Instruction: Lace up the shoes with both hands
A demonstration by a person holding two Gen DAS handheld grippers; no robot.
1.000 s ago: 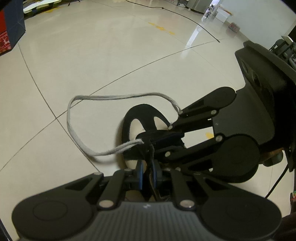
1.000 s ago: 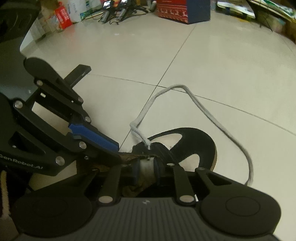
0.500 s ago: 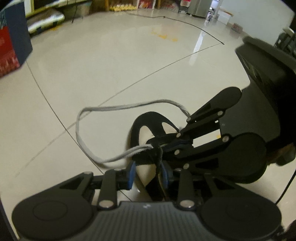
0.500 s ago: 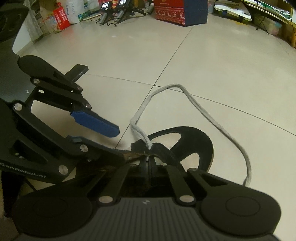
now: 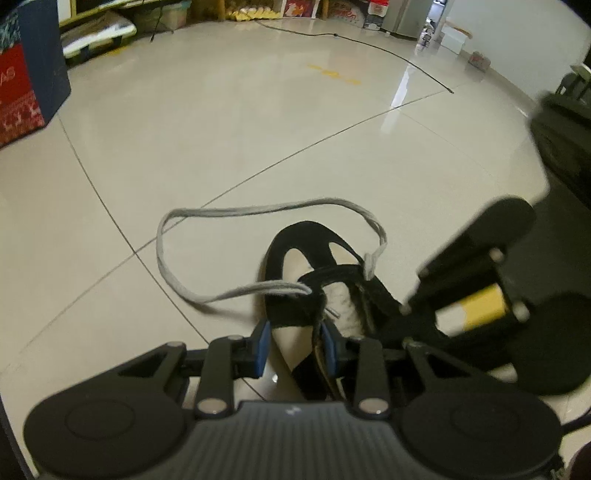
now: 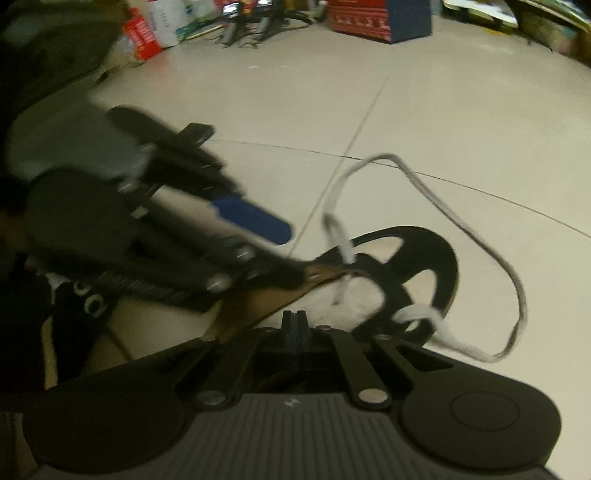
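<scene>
A black shoe upper with cut-outs and a pale fleecy lining lies on the tiled floor. A grey lace loops out to the left and runs back into its eyelets. My left gripper stands part open around a black strap and the brown flap edge, which lies against the right pad. The right wrist view shows the shoe, the lace, and the left gripper with its upper blue pad clear of the flap. My right gripper is shut, and nothing shows between its pads.
A red and blue box stands at the far left, also visible as the box at the top of the right wrist view. A thin black cable crosses the floor far off. Shelves and clutter line the walls.
The left jaws have parted from nearly shut. The right jaws have closed fully from a small gap. The right gripper has shifted sideways, and part of the lace now bunches beside it.
</scene>
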